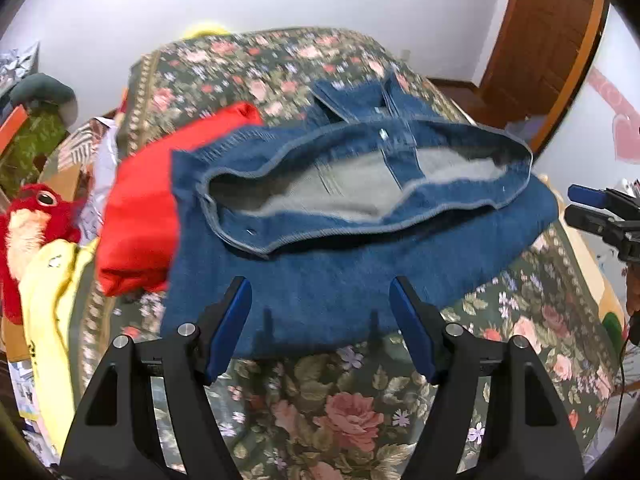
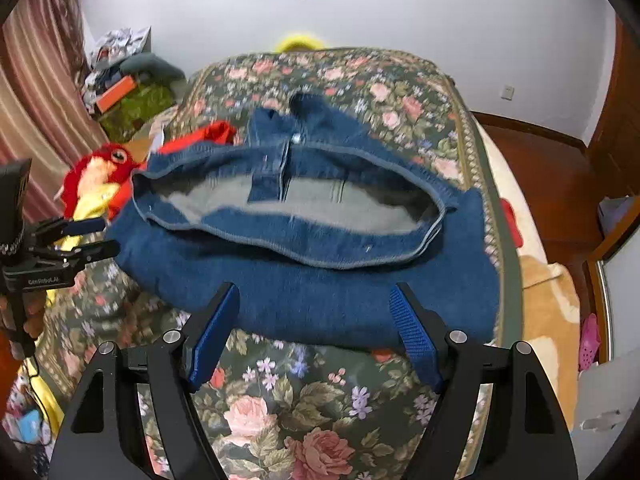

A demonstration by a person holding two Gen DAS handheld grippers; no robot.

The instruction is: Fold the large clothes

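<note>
Beside jeans (image 1: 340, 248), red garment (image 1: 140, 208) shows fully leftward

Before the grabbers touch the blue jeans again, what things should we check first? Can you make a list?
1. Left gripper open and empty: ok, its jaws stand wide apart.
2. Right gripper open and empty: ok, its jaws stand wide apart too.
3. Jeans lying on the flowered bed cover: ok.
4. Jeans spread flat: not ok, the waistband gapes open and shows the grey lining.
5. Nothing crowding the jeans: not ok, a red garment lies against their side.
6. Legs straight beyond the waistband: cannot tell, that part is blurred and bunched.
</note>
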